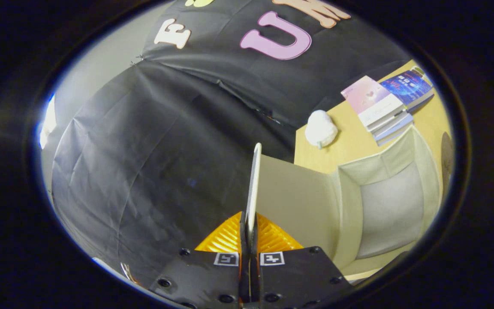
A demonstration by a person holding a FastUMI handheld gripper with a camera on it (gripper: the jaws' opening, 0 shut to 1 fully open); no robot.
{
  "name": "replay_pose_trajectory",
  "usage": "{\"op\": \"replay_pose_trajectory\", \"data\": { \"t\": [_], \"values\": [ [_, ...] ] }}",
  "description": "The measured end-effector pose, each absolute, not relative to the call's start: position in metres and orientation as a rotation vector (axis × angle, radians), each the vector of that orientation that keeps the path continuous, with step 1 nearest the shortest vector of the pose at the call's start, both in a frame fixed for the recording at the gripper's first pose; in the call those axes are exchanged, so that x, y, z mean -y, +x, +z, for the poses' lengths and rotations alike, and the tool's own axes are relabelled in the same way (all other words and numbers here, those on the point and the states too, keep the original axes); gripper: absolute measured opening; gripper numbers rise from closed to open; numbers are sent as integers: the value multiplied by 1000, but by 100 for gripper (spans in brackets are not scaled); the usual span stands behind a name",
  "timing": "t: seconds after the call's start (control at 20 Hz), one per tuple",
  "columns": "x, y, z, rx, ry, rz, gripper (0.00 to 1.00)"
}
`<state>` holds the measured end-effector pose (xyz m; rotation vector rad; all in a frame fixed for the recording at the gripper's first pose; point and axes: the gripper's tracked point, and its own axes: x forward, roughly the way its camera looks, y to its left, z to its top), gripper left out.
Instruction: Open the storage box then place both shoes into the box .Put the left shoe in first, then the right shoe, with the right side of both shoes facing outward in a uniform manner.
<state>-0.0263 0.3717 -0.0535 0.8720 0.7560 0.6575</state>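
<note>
My gripper (250, 229) is shut on the lid (253, 189) of the storage box, pinching its thin edge between both fingers. The lid stands lifted, edge-on to me, rising straight up from between the fingers. To the right of the lid the cream fabric storage box (418, 171) lies open, and its pale grey inner floor and walls show with nothing inside. The box rests on a yellow wooden table (350, 146).
Beyond the box on the table lies a white fluffy ball (320, 128). A stack of books (386, 107) sits farther back to the right. The black cloth booth wall (152, 163) stands close behind and to the left of the lid.
</note>
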Motion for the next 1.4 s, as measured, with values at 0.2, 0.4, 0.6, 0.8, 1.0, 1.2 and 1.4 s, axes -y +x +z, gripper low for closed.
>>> {"op": "replay_pose_trajectory", "data": {
  "t": [0.2, 0.4, 0.6, 0.8, 1.0, 1.2, 1.4],
  "values": [
    [-409, -31, -79, -829, 826, 652, 8],
    [-440, -39, -109, -867, 728, 655, 9],
    [-458, -46, -125, -894, 663, 669, 14],
    [-460, -44, -134, -908, 639, 663, 22],
    [-448, -29, -137, -896, 645, 642, 24],
    [-421, -10, -128, -855, 662, 606, 24],
    [-369, 16, -120, -783, 663, 535, 24]
  ]
}}
